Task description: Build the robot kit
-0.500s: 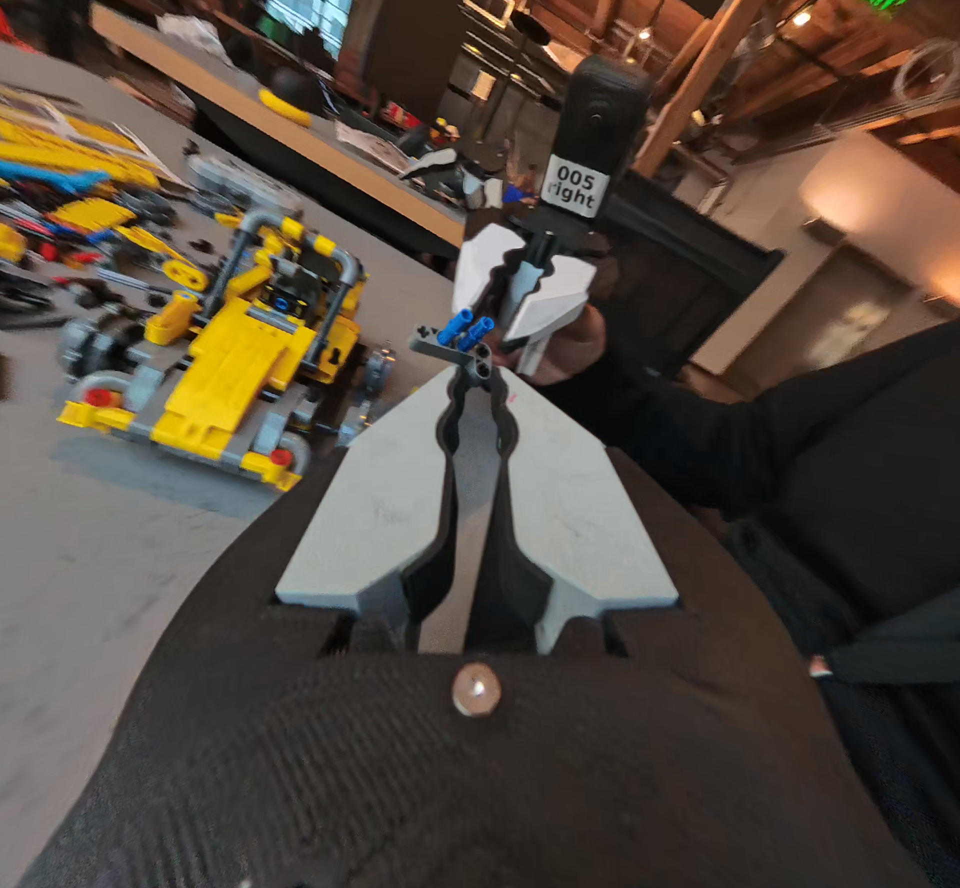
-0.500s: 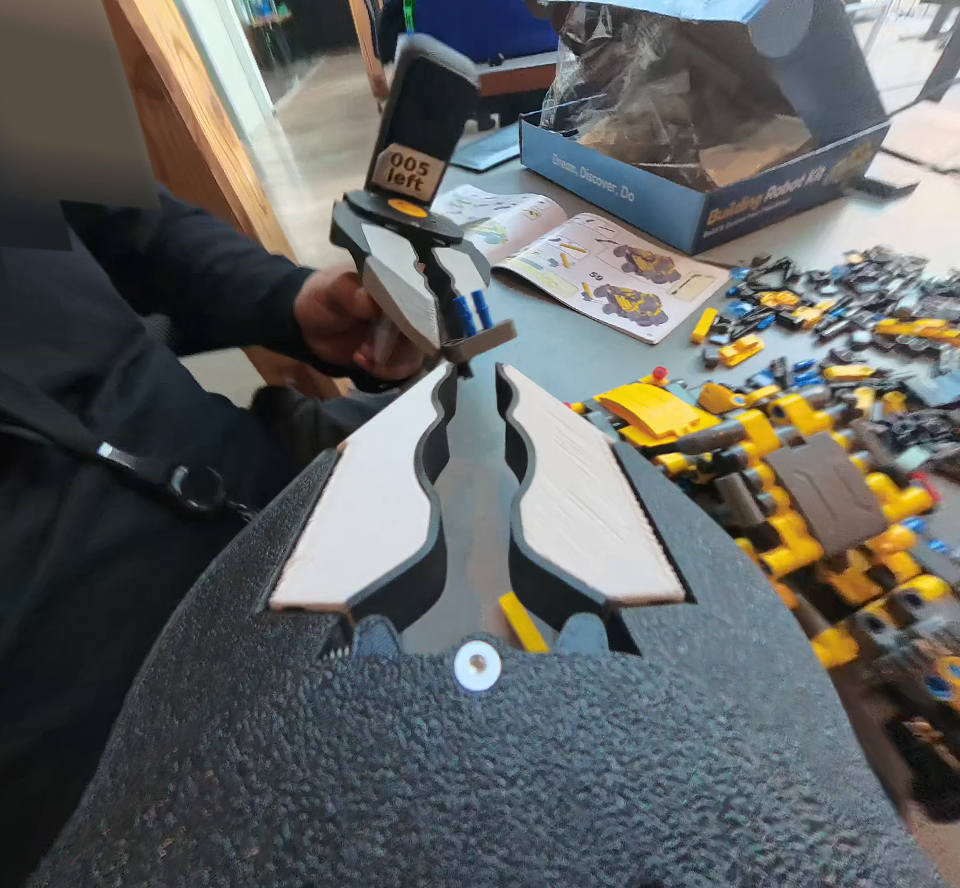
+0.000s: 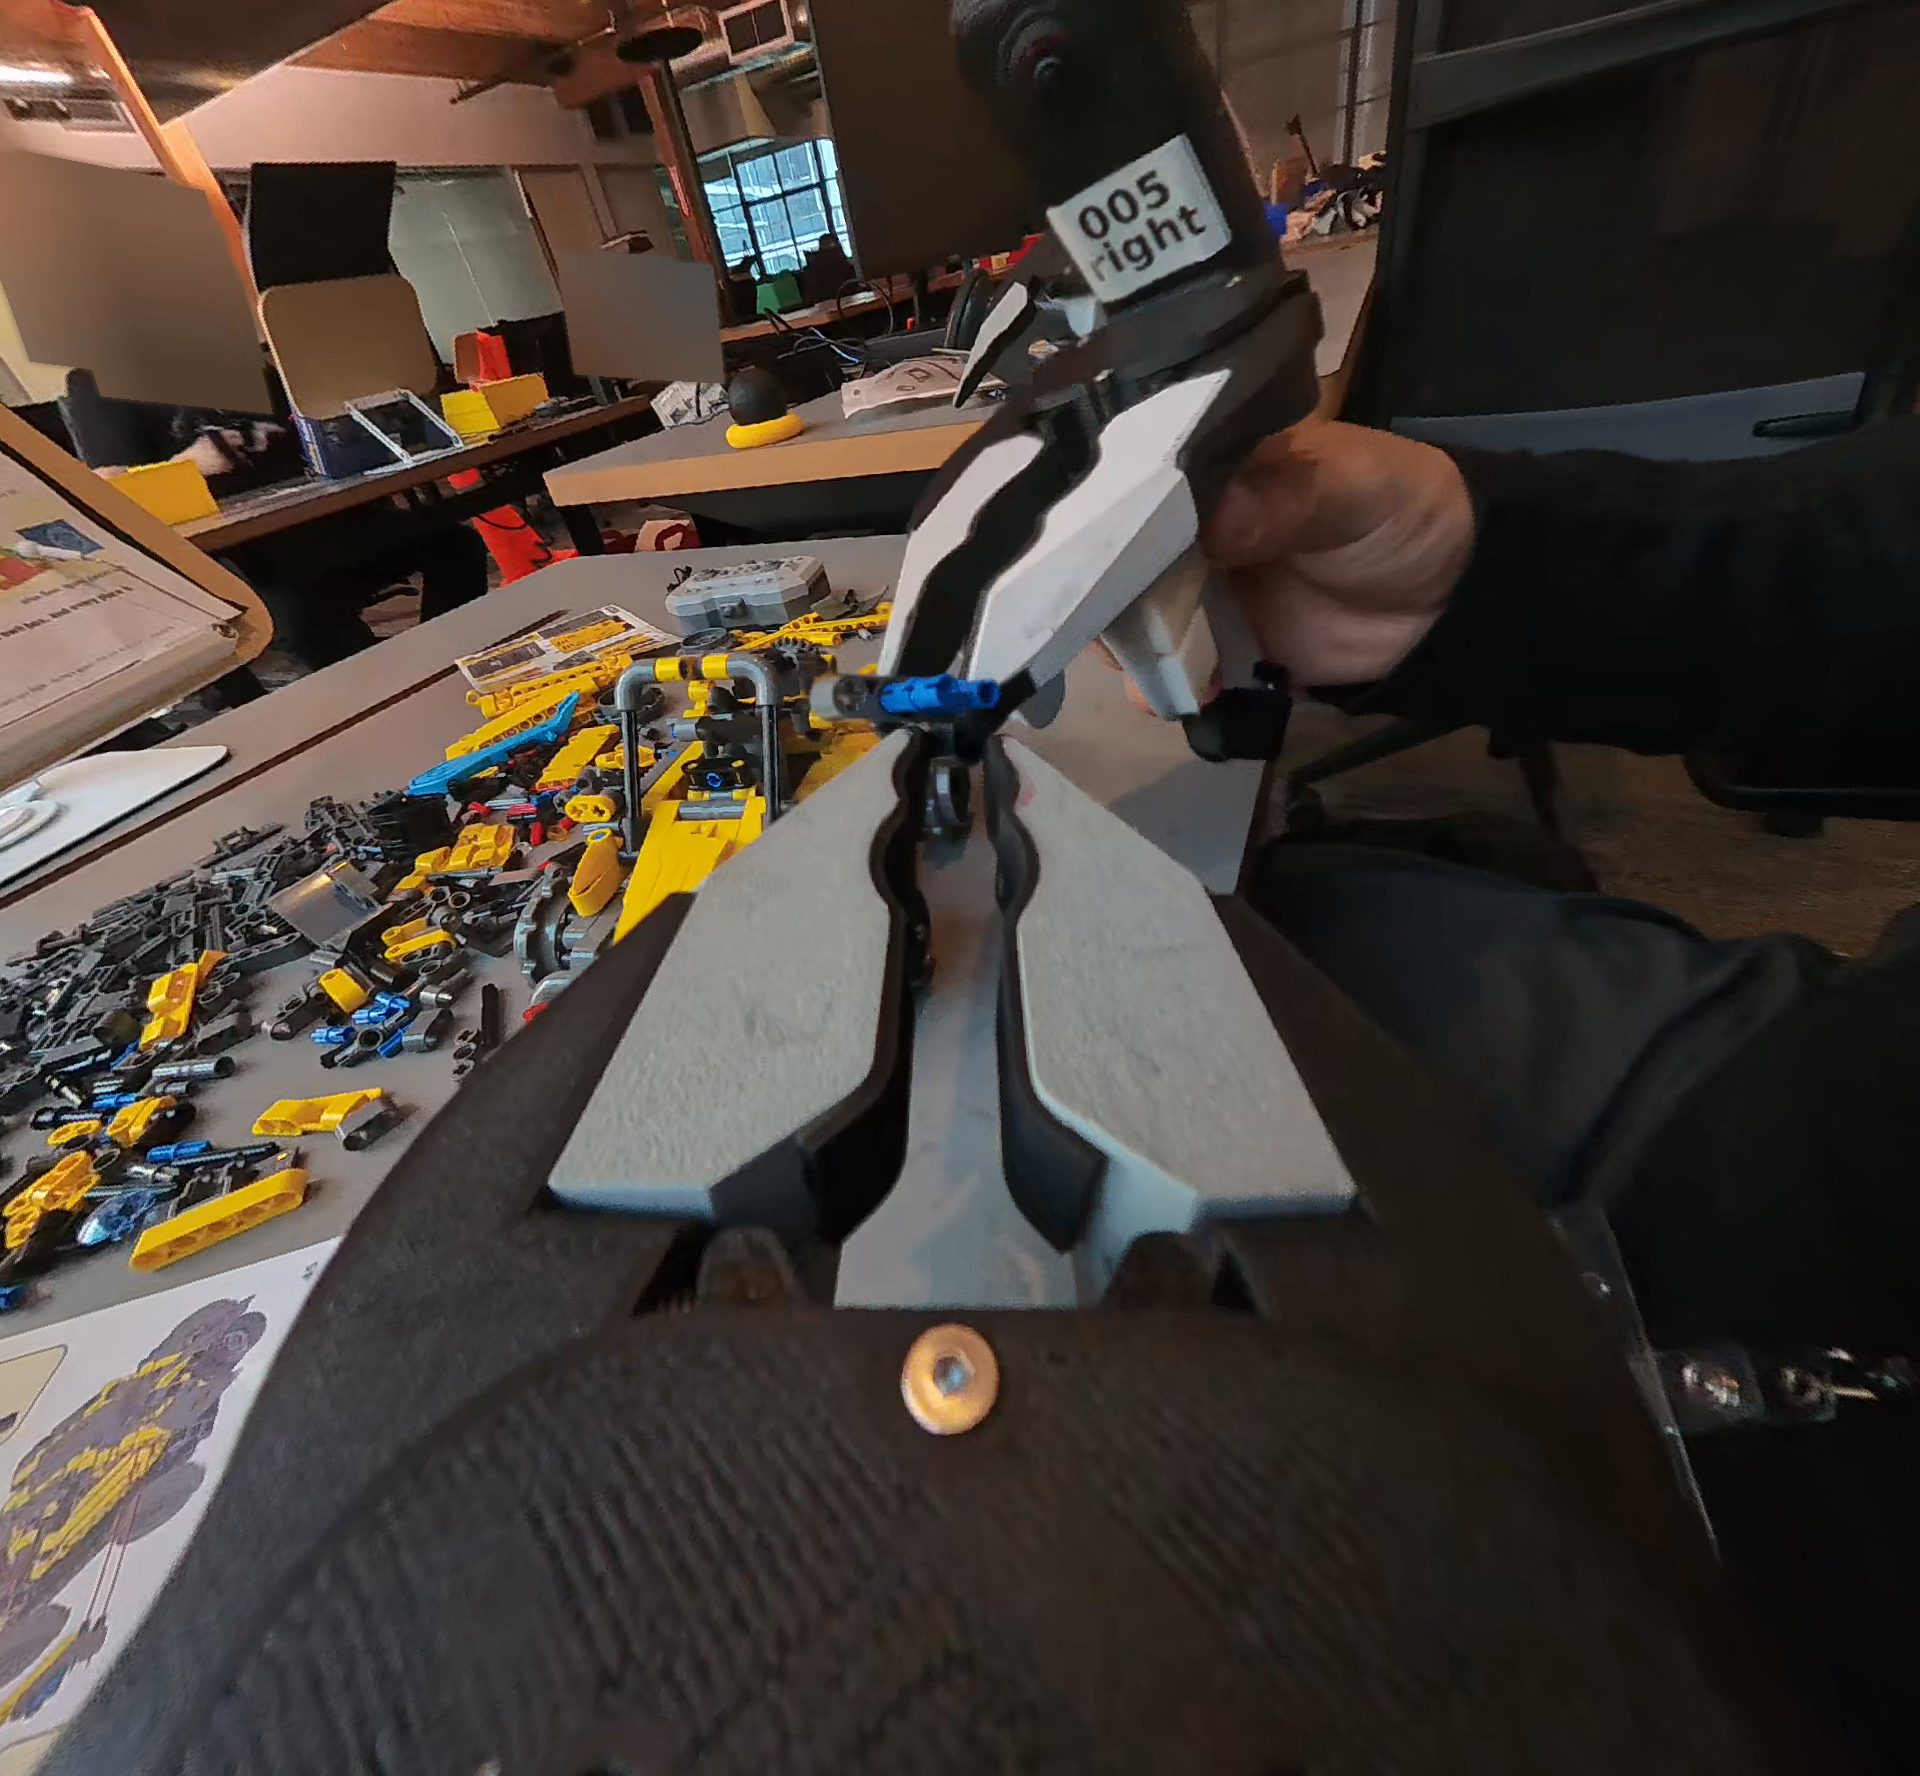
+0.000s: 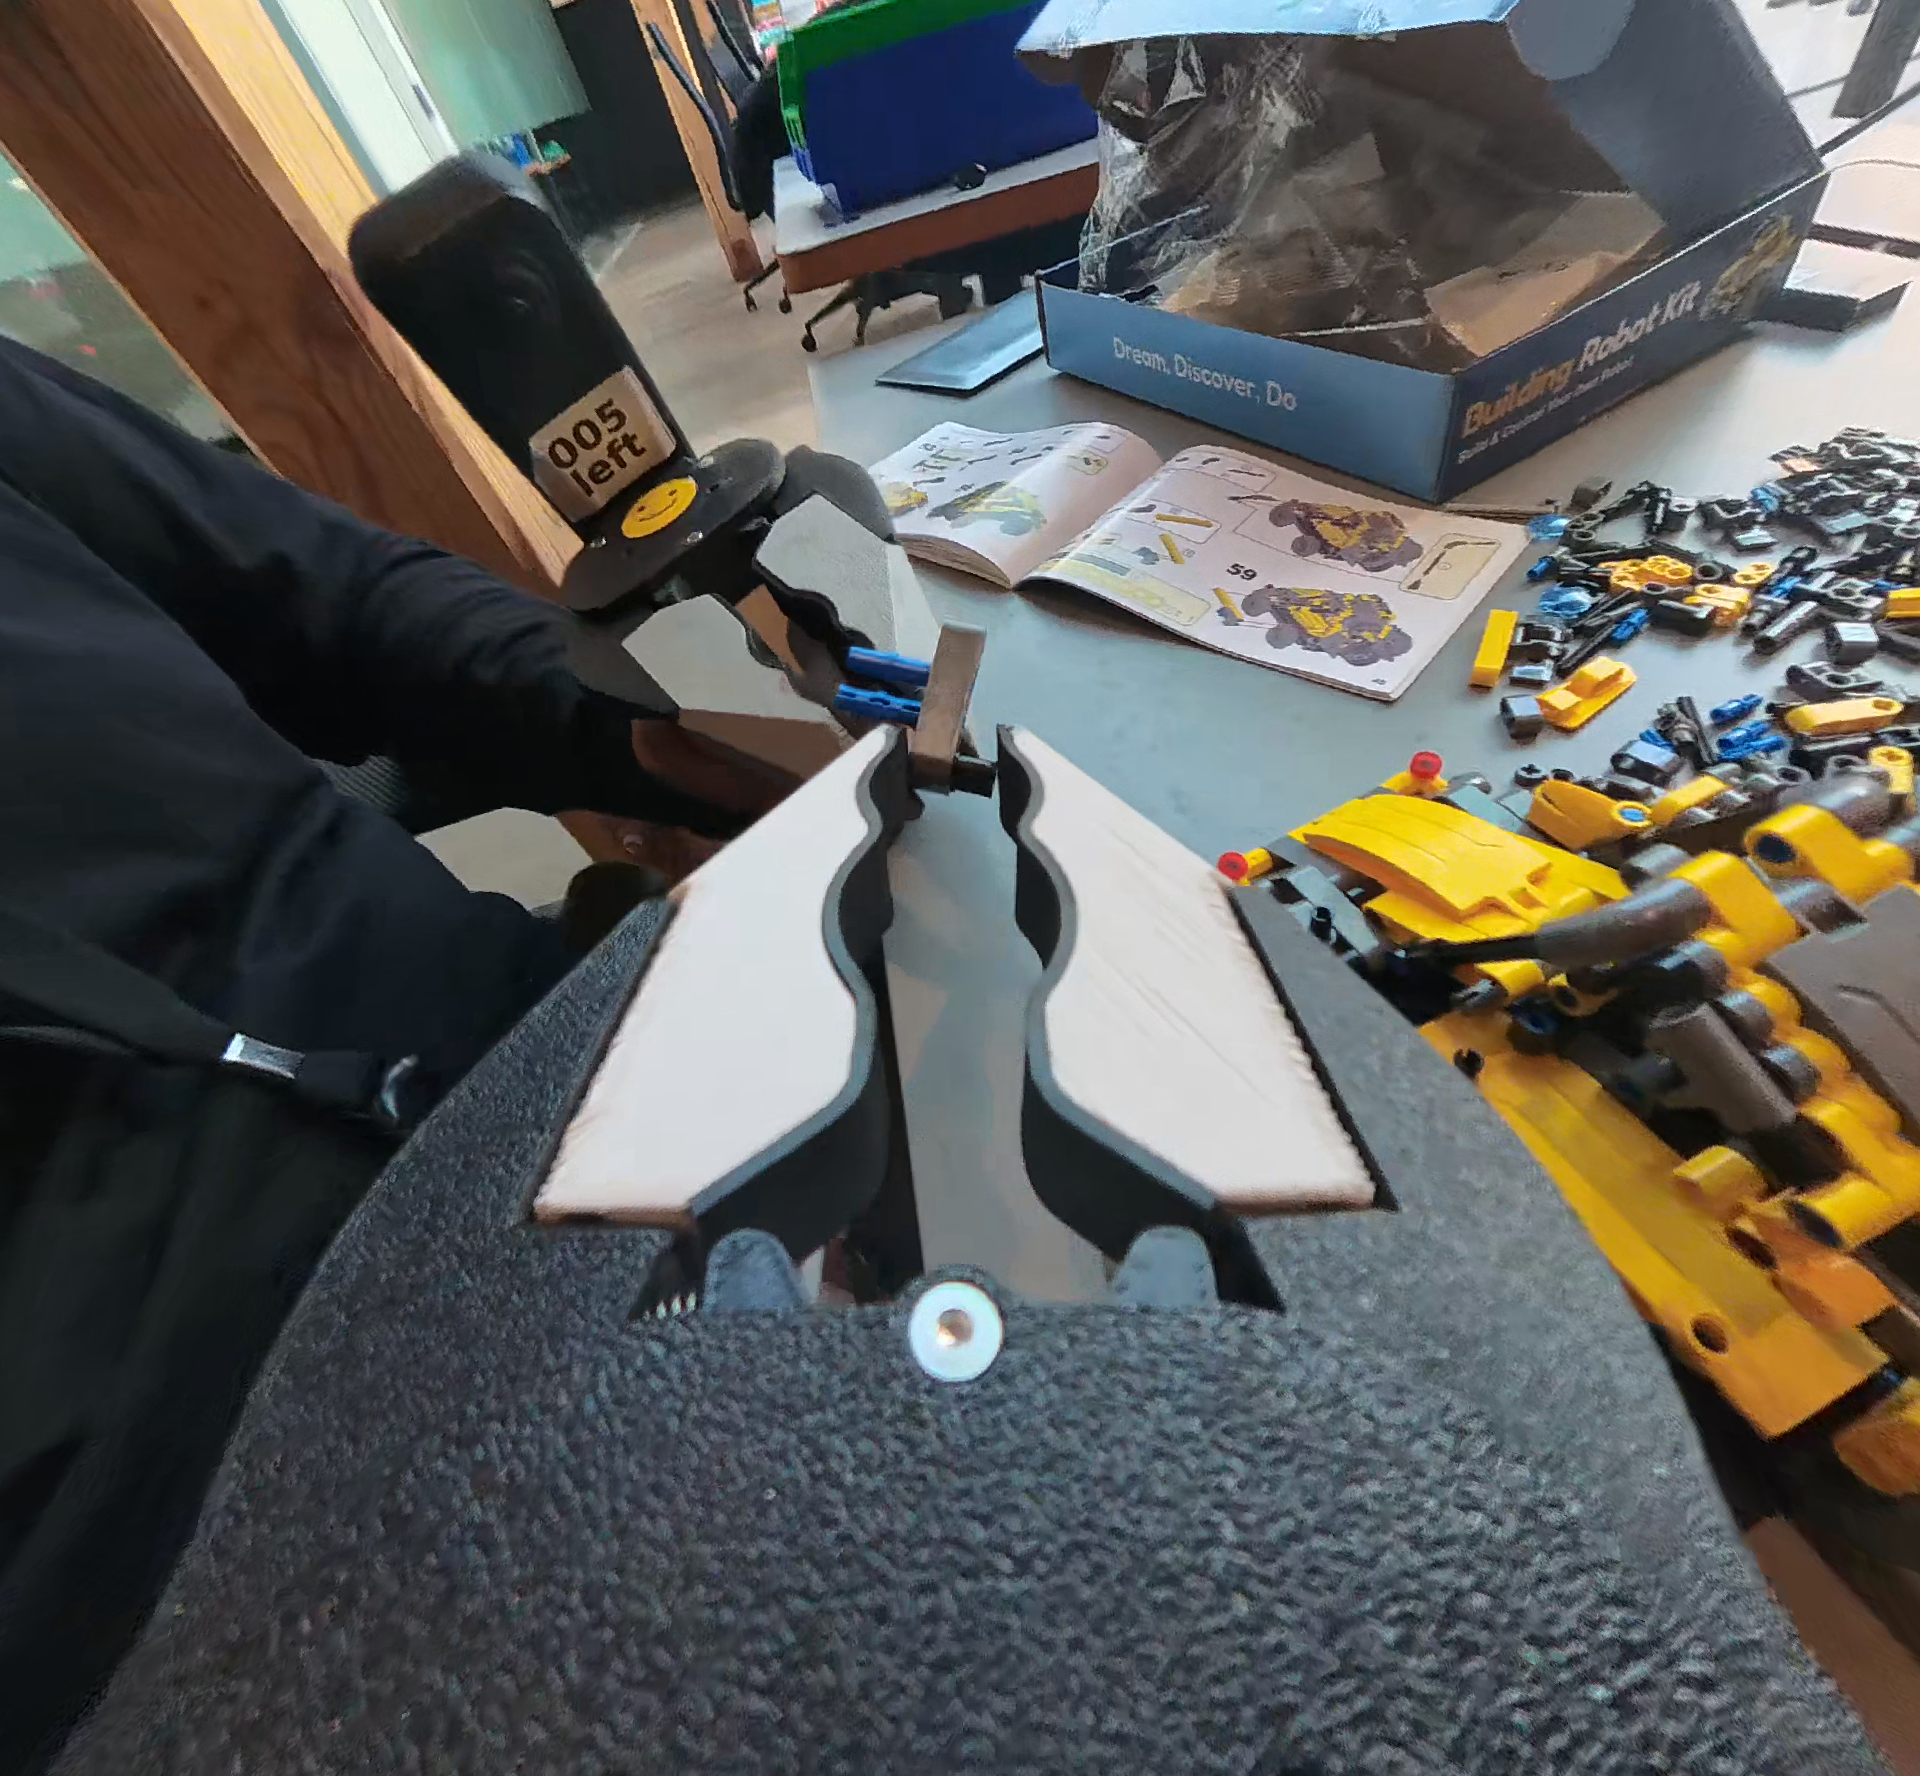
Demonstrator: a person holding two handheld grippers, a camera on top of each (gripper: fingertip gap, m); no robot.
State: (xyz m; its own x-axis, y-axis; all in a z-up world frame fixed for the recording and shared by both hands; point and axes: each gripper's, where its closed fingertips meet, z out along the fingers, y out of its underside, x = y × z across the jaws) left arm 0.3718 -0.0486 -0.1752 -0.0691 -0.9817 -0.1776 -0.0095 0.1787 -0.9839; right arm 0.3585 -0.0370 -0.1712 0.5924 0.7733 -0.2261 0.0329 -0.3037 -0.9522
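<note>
Grey beam: the grey beam (image 4: 948,703) with blue pins (image 4: 883,677) sat between your two grippers, above the table (image 4: 1164,718).
Left gripper: your left gripper (image 3: 951,770) pinched the beam's end.
Right gripper: your right gripper (image 4: 948,758) stood narrow, tips at the beam; grip unclear.
Nearby: the yellow model (image 4: 1558,978) lay just beside.

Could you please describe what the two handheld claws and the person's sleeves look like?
Both claws are textured black housings with pale flat fingers lined by wavy black pads and a silver screw at the base. The left claw has a rounded black camera post with a white label and a yellow smiley sticker; the right claw has a similar labelled post. The sleeves are black.
</note>
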